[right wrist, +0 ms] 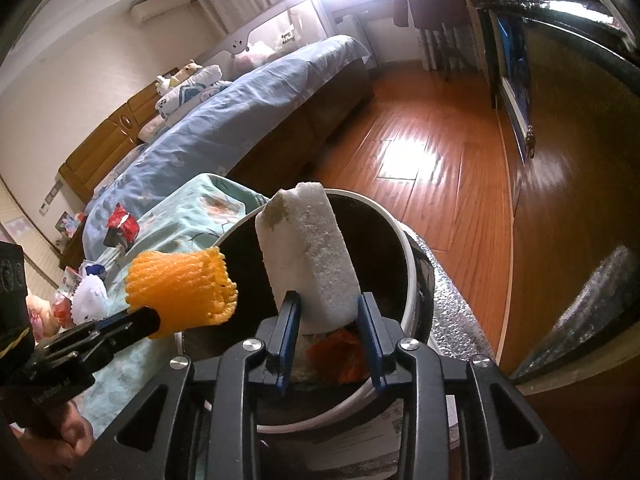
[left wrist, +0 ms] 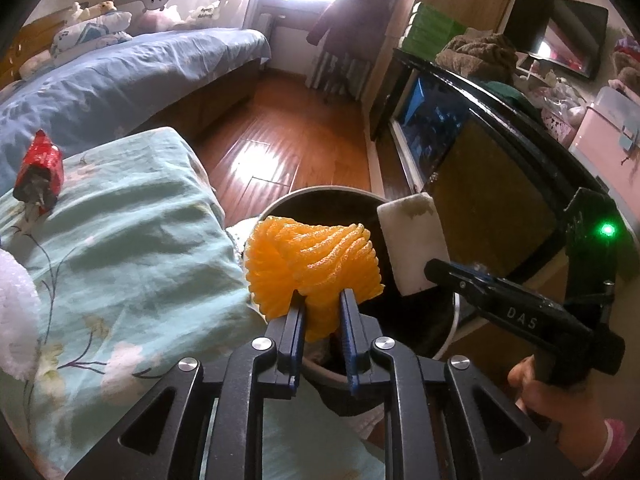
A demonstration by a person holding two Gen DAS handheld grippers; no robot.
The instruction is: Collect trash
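Note:
My left gripper (left wrist: 323, 304) is shut on an orange foam net (left wrist: 312, 256), which hangs over the near rim of a round, dark-lined trash bin (left wrist: 328, 189). My right gripper (right wrist: 328, 304) is shut on a white foam block (right wrist: 308, 248) with a brownish stain at its top, held upright over the same bin (right wrist: 404, 232). In the left wrist view the white block (left wrist: 412, 240) sits at the tip of the right gripper (left wrist: 432, 270). In the right wrist view the orange net (right wrist: 180, 284) sticks out of the left gripper (right wrist: 156, 320). Orange and white scraps lie inside the bin.
A red wrapper (left wrist: 40, 172) and a white foam net (left wrist: 14, 304) lie on the teal floral cover (left wrist: 140, 240) left of the bin. A black cabinet (left wrist: 500, 200) stands close on the right. Wooden floor (left wrist: 272, 132) and a blue bed (left wrist: 120, 76) lie beyond.

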